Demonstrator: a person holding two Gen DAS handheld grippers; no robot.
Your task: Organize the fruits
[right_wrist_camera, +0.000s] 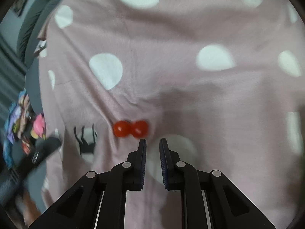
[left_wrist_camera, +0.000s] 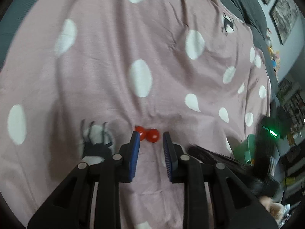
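Observation:
Two small red tomatoes (left_wrist_camera: 152,135) lie touching each other on a pink sheet with white dots (left_wrist_camera: 106,61). My left gripper (left_wrist_camera: 151,134) hovers just short of them. Its blue pads (left_wrist_camera: 134,158) stand narrowly open with nothing between them, and its left fingertip covers part of the left tomato. In the right wrist view the same pair of tomatoes (right_wrist_camera: 130,129) sits just beyond and left of my right gripper (right_wrist_camera: 152,140). Its jaws are drawn together to a slim gap and hold nothing.
A green bowl (left_wrist_camera: 246,148) sits at the right edge of the sheet, partly hidden by the blurred dark body of the other gripper (left_wrist_camera: 219,157). Grey bedding (left_wrist_camera: 246,5) lies beyond the sheet. Colourful toys (right_wrist_camera: 24,118) lie off its left side.

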